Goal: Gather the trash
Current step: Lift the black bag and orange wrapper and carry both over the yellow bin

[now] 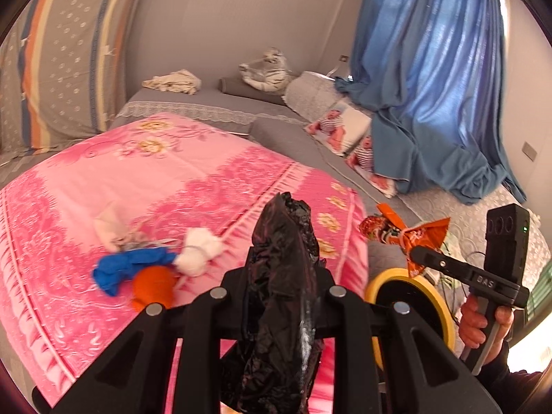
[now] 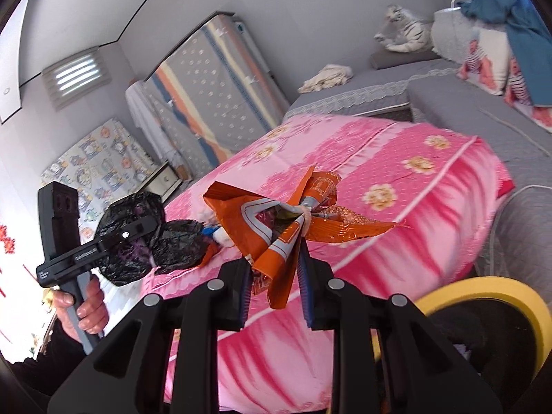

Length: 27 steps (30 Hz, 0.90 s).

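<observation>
pink bedspread below; left gripper clamping limp black bag, right gripper pinching light, crinkly orange wrapper mid-fold.

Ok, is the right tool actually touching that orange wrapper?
Touching. In the right wrist view the right tool is shut on the orange wrapper, which is pinched between its pads and lifted clear of the pink blanket.

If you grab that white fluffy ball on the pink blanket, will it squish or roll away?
The white fluffy ball looks like a crumpled tissue wad, so it would probably squash easily and feel very light. Its lumpy shape and the soft pink blanket under it suggest it wouldn't roll far if pushed.
</observation>
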{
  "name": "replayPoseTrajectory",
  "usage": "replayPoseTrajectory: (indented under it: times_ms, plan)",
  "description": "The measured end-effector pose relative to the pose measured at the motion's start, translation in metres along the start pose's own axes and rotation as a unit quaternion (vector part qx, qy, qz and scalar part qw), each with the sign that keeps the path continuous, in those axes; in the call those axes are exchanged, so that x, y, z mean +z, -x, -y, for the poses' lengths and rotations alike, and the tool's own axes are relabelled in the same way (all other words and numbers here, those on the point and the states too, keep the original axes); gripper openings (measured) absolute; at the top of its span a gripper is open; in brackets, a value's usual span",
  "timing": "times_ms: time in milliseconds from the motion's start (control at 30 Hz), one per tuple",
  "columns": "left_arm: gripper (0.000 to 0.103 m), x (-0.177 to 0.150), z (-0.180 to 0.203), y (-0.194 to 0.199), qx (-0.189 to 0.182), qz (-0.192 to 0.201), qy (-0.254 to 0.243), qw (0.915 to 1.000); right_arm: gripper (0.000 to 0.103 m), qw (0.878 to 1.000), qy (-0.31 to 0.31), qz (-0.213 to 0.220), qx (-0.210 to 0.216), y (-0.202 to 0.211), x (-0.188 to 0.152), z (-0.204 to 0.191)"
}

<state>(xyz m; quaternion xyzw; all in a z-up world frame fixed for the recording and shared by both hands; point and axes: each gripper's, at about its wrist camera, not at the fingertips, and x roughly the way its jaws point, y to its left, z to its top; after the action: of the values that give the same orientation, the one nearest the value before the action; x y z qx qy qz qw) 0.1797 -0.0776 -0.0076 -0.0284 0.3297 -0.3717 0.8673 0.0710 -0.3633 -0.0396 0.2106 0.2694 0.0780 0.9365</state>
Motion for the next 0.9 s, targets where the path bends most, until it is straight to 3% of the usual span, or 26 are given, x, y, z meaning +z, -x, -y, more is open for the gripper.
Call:
replayPoseTrajectory:
  times_ms: [333,900]
  plan:
    - [0.021,0.001,0.058,-0.024,-0.058,-0.019,-0.037,0.9974,0.022,0.998,-0.024,0.030,-0.043,0.040,-0.005,0.034]
    - [0.021,-0.016,0.139,-0.064,-0.125,-0.064,-0.086,0.9863,0.022,0.990,-0.065,0.051,-0.116,0.090,-0.022,0.083]
